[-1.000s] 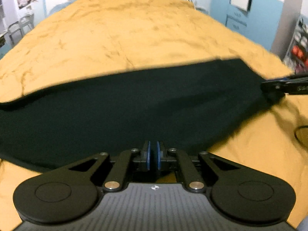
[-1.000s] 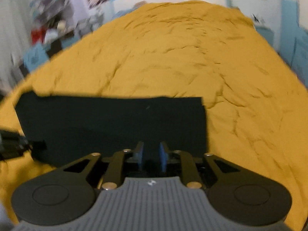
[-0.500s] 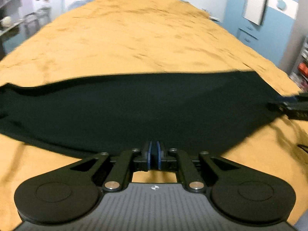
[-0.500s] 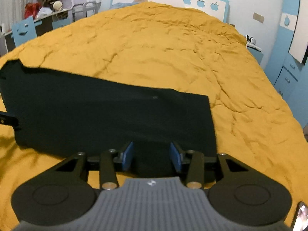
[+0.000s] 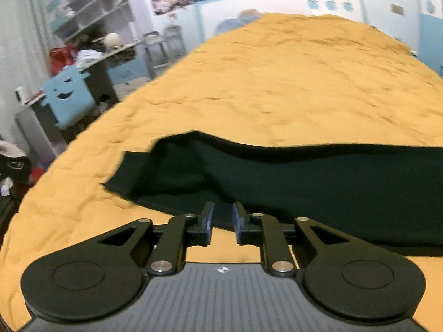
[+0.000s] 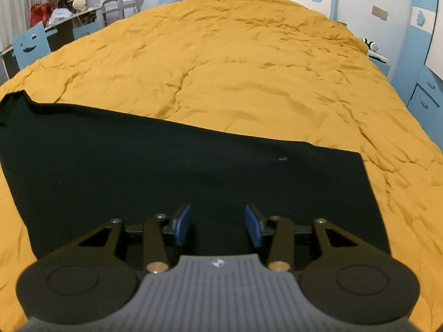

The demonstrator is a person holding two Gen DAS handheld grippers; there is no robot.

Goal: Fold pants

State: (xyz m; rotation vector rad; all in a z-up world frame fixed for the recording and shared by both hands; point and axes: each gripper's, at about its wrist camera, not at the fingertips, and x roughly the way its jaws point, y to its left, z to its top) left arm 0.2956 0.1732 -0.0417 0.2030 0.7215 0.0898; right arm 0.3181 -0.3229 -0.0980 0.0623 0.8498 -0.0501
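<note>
- My left tongs [image 5: 222, 215] have just been opening; the blue pads stand a little apart at the near hem of the black pants [image 5: 318, 188], gripping nothing I can see.
- My right tongs [image 6: 218, 222] stand wider apart above the cloth, empty.
- The pants lie flat on the orange bed [image 6: 235, 63]; their left end is rumpled and blurred, and both views cut them off at the frame edge.

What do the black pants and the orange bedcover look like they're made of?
Black pants: probably a matte knit or soft woven fabric; no sheen, and it lies limp with a soft rumpled fold at its left end.
Orange bedcover: looks like matte cotton-type cloth over padding; many fine creases, slightly puffy surface. Exact fibres cannot be told.
</note>
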